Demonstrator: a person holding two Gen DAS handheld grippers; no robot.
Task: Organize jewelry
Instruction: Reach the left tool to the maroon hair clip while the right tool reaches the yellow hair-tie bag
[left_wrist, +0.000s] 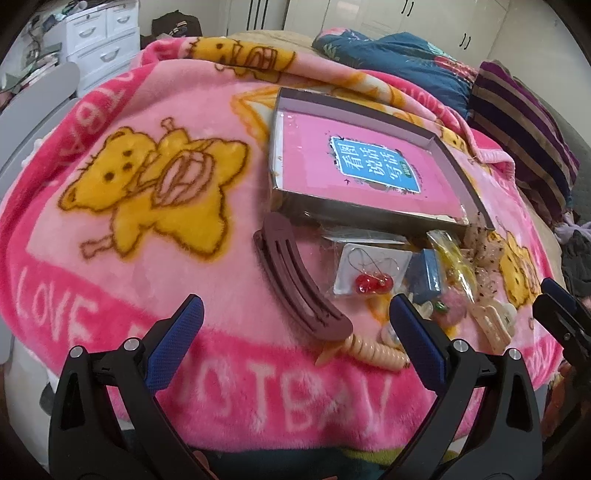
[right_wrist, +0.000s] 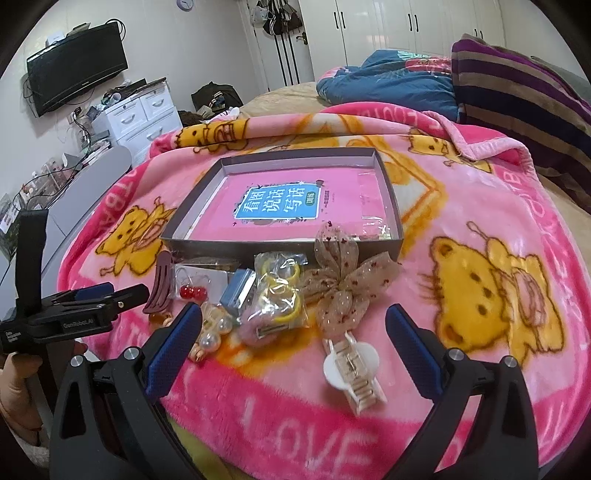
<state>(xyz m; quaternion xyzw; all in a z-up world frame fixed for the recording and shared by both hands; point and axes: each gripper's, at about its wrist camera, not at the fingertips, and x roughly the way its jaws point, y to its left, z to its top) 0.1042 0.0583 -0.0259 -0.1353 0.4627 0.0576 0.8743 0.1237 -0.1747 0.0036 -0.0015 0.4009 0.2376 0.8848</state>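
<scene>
Both the left gripper (left_wrist: 295, 325) and right gripper (right_wrist: 293, 325) gape wide, holding nothing. Hair clips and earrings (left_wrist: 371, 284) crowd the blanket's (left_wrist: 110, 258) near edge, beside the shallow box (right_wrist: 280, 248).

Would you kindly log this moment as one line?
left gripper: open, empty | right gripper: open, empty | accessories: on blanket | box: only book

Far ahead of my tongs a blue quilt (right_wrist: 388, 79) lay crumpled beside a striped purple blanket (right_wrist: 517, 92). Off to their left stood white drawers (right_wrist: 142, 114) under a wall-mounted television (right_wrist: 75, 70).
</scene>
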